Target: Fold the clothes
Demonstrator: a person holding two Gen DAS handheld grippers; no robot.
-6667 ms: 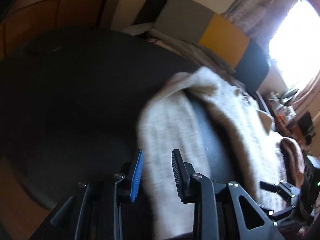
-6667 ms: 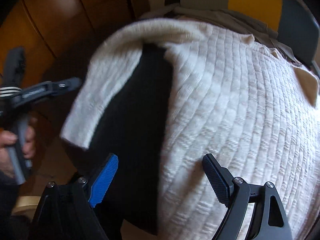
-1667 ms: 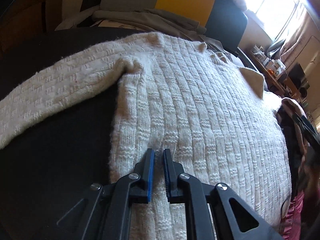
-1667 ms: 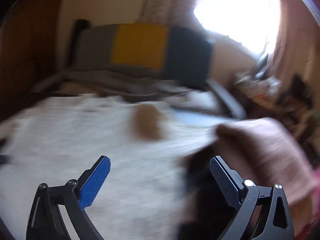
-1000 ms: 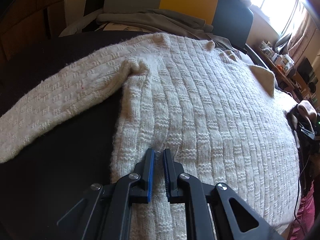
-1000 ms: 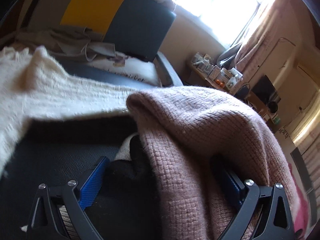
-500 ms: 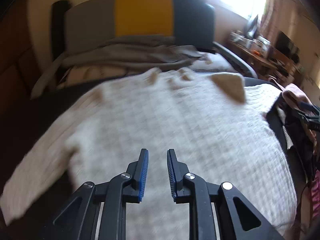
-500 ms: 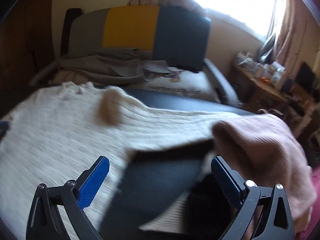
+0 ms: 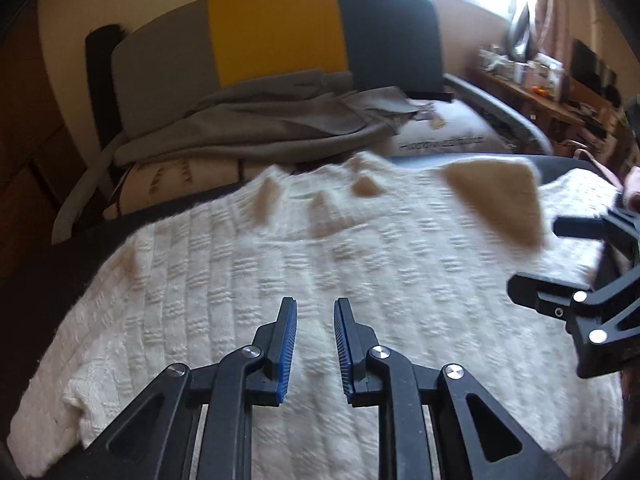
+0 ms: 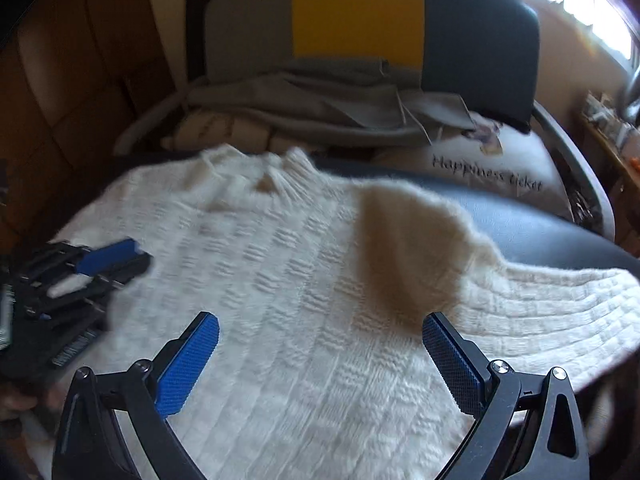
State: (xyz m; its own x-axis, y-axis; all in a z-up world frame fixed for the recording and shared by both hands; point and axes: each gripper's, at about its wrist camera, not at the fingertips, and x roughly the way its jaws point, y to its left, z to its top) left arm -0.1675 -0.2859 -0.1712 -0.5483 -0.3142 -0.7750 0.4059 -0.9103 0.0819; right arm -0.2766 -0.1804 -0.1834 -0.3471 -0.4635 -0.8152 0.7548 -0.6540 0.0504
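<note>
Right now I am hovering my left tongs (image 9: 315,312) over the cream ribbed knit sweater (image 9: 400,264), their blue pads slightly parted and pinching nothing. The sweater is lying spread flat on the black padded surface (image 10: 540,228), collar at the far side, one sleeve trailing right. My right tongs (image 10: 320,334) are gaping wide above its near right part, gripping nothing. Beyond it, grey cloth (image 10: 320,100) is sitting heaped on a grey, yellow and blue chair (image 10: 360,12).

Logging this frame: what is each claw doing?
Left claw: open, narrow gap, empty, above the sweater.
Right claw: wide open, empty.
</note>
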